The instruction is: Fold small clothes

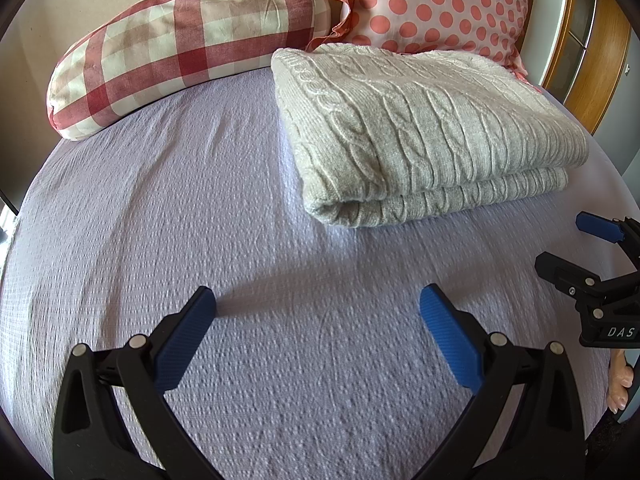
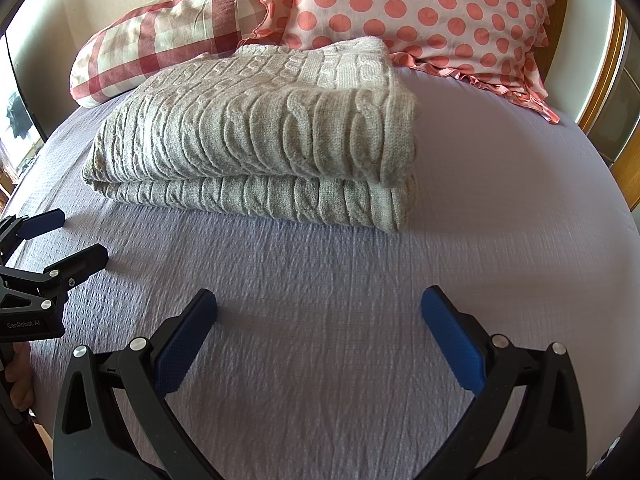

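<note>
A grey cable-knit sweater (image 1: 416, 128) lies folded in a thick rectangle on the lilac bedspread (image 1: 200, 220); it also shows in the right wrist view (image 2: 260, 148). My left gripper (image 1: 318, 300) is open and empty, hovering over bare bedspread to the near left of the sweater. My right gripper (image 2: 319, 300) is open and empty over the bedspread (image 2: 500, 220) in front of the sweater. Each gripper shows at the edge of the other's view: the right one (image 1: 568, 244) and the left one (image 2: 80, 236), both open.
A red-and-white checked bolster pillow (image 1: 180, 40) and a pink polka-dot pillow (image 1: 440, 0) lie at the head of the bed behind the sweater. A wooden frame (image 1: 584, 60) stands at the right. The person's fingers (image 1: 620, 384) show at the right edge.
</note>
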